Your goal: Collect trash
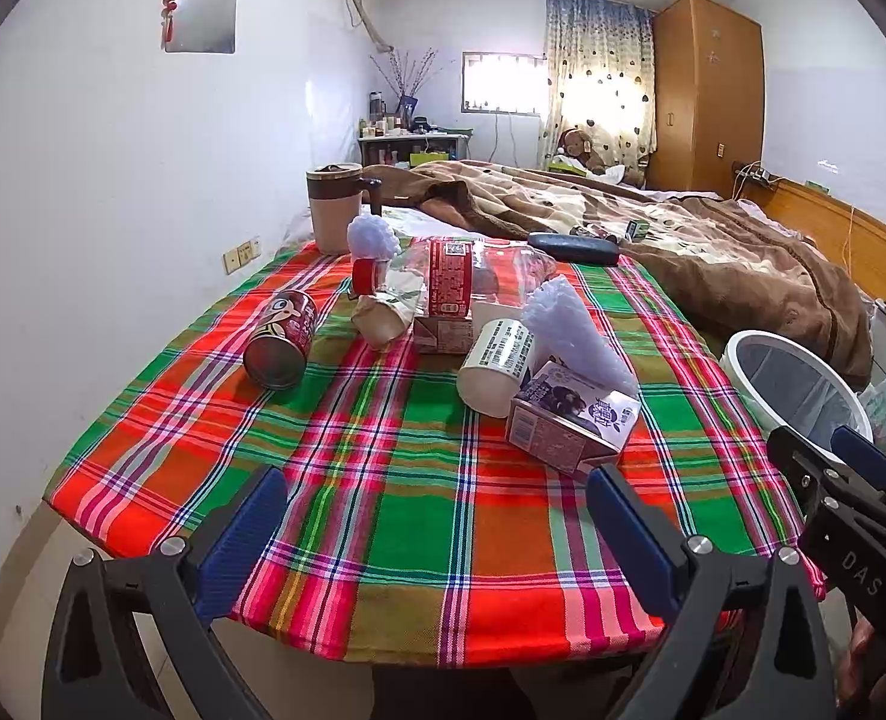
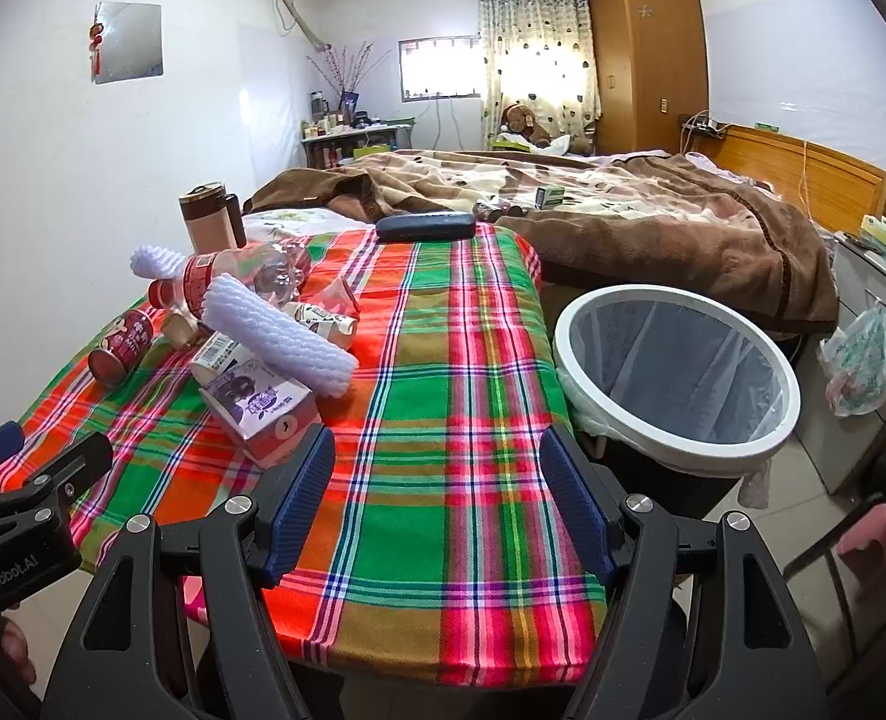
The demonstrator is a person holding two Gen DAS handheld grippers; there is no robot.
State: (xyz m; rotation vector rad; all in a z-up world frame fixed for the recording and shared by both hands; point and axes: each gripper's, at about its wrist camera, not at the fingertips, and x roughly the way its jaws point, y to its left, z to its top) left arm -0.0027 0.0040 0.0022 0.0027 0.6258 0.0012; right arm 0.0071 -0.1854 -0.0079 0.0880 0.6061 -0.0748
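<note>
Trash lies on a plaid-clothed table (image 1: 383, 480): a red can (image 1: 281, 339) on its side, a crumpled paper cup (image 1: 383, 318), a clear plastic bottle (image 1: 448, 279), a white paper cup (image 1: 496, 363), white foam netting (image 1: 574, 330) and a purple milk carton (image 1: 568, 420). The carton (image 2: 263, 414), netting (image 2: 281, 336) and can (image 2: 122, 351) also show in the right wrist view. My left gripper (image 1: 437, 516) is open and empty over the table's near edge. My right gripper (image 2: 437, 492) is open and empty, right of the carton. A white-rimmed bin (image 2: 676, 372) stands right of the table.
A brown mug (image 1: 335, 210) and a dark case (image 1: 574, 247) sit at the table's far end. A bed with a brown blanket (image 2: 622, 222) lies behind. A plastic bag (image 2: 862, 360) hangs right of the bin. A wall runs along the left.
</note>
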